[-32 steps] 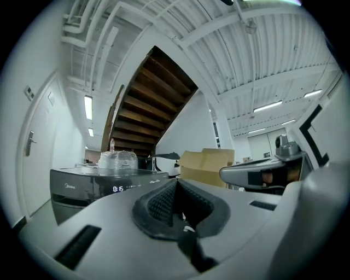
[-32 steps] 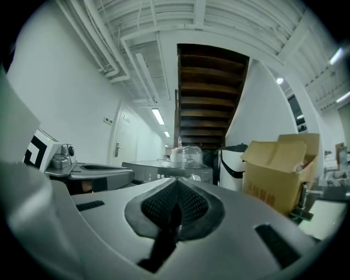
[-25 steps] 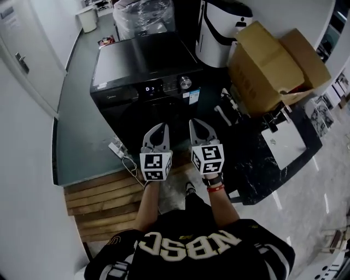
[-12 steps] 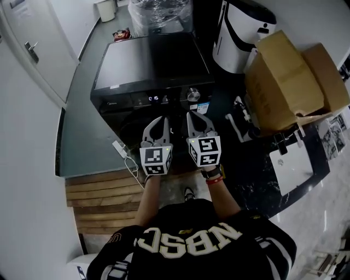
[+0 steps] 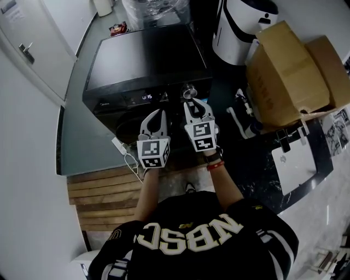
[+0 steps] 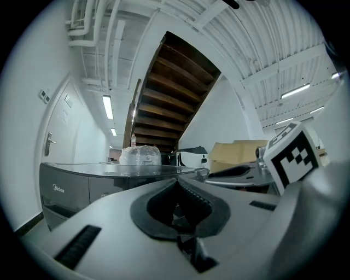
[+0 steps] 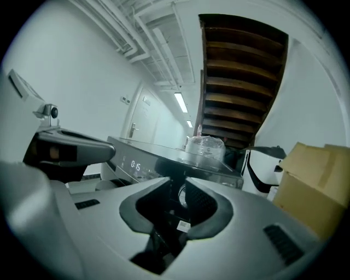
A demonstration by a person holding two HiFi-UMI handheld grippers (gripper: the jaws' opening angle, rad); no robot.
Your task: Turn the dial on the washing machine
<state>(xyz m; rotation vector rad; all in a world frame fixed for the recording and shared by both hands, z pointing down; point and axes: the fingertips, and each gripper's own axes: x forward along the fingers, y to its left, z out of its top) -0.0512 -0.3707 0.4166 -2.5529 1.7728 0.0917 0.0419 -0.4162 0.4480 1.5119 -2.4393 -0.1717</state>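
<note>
The black washing machine stands ahead of me, its lit display and silver dial on the front panel. My right gripper is just short of the dial and points at it. In the right gripper view its jaws are opening, a narrow gap shows the dial ahead, and nothing is between the pads. My left gripper hangs shut and empty to the left, in front of the door, below the display. In the left gripper view the machine lies low and left.
A big cardboard box and a white appliance stand right of the machine. A plastic-wrapped bundle sits behind it. A power strip with cable lies by the wooden slats. A white door is at the left.
Both grippers have moved forward toward the machine's panel, the right one closing in on the dial. The right jaws have parted a little.
</note>
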